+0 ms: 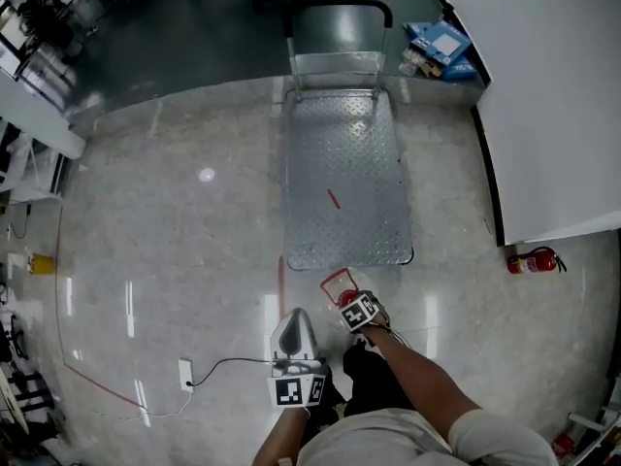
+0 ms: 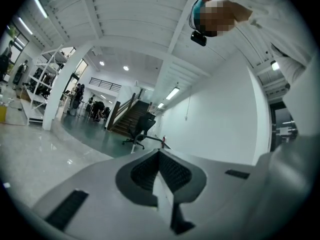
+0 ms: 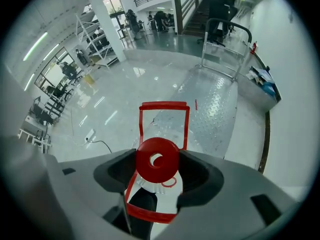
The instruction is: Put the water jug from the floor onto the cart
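Observation:
The water jug is clear plastic with a red cap (image 3: pixel 157 159) and a red frame handle (image 3: pixel 164 118). My right gripper (image 3: pixel 158 168) is shut on its neck, with a jaw on each side of the cap. In the head view the jug (image 1: pixel 339 284) sits under my right gripper (image 1: pixel 349 301), just short of the near edge of the steel cart (image 1: pixel 344 178). Whether its base touches the floor I cannot tell. My left gripper (image 1: pixel 295 320) is held beside it, to the left. It is shut and empty (image 2: pixel 161 176), pointing up across the room.
The cart's push handle (image 1: pixel 340 10) is at its far end. A white wall (image 1: pixel 543 95) runs along the right, with a fire extinguisher (image 1: pixel 532 260) at its foot. A power strip with cable (image 1: pixel 185 372) lies on the floor at left. Blue boxes (image 1: pixel 441 45) sit beyond the cart.

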### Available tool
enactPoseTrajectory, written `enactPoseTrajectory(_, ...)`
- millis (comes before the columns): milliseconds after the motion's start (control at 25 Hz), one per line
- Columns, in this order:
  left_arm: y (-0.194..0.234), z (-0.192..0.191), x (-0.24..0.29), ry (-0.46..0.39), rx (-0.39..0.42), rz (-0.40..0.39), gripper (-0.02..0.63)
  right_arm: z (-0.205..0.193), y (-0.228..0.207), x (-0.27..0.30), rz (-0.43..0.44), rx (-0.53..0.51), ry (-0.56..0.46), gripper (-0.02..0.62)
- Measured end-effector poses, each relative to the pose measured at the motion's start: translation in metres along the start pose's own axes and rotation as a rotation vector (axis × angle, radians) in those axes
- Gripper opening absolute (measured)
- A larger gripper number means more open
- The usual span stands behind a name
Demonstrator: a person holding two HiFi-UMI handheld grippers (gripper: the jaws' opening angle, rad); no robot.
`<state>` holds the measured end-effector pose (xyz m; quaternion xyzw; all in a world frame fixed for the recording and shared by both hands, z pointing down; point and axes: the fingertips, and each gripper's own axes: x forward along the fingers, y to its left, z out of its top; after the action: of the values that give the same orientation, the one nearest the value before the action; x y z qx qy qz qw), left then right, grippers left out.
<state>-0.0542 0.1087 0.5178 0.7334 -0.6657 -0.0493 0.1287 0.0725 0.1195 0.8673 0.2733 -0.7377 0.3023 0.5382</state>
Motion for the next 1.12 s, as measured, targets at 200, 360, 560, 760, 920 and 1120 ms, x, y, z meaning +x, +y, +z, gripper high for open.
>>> enactPoseTrajectory(200, -0.015, 0.028, 0.005, -0.060, 0.018, 0.038, 0.003, 0.035, -0.023, -0.035, -0.003, -0.021, -0.033, 0.272)
enactPoseTrajectory(360, -0.011, 0.043, 0.024, -0.083, 0.020, 0.015, 0.003, 0.071, -0.044, -0.050, -0.026, -0.017, -0.063, 0.272)
enactPoseTrajectory(560, 0.017, 0.058, 0.067, -0.100, 0.023, -0.037, 0.003, 0.115, -0.062, -0.052, -0.064, -0.022, -0.081, 0.272)
enactPoseTrajectory(760, 0.047, 0.072, 0.122, -0.093, 0.036, -0.115, 0.003, 0.159, -0.083, -0.046, -0.091, 0.007, -0.117, 0.272)
enactPoseTrajectory(920, 0.074, 0.075, 0.161, -0.059, 0.005, -0.146, 0.003, 0.201, -0.100, -0.038, -0.100, 0.042, -0.124, 0.272)
enactPoseTrajectory(1120, 0.086, 0.078, 0.194, -0.027, -0.003, -0.150, 0.003, 0.237, -0.118, -0.025, -0.105, 0.053, -0.115, 0.272)
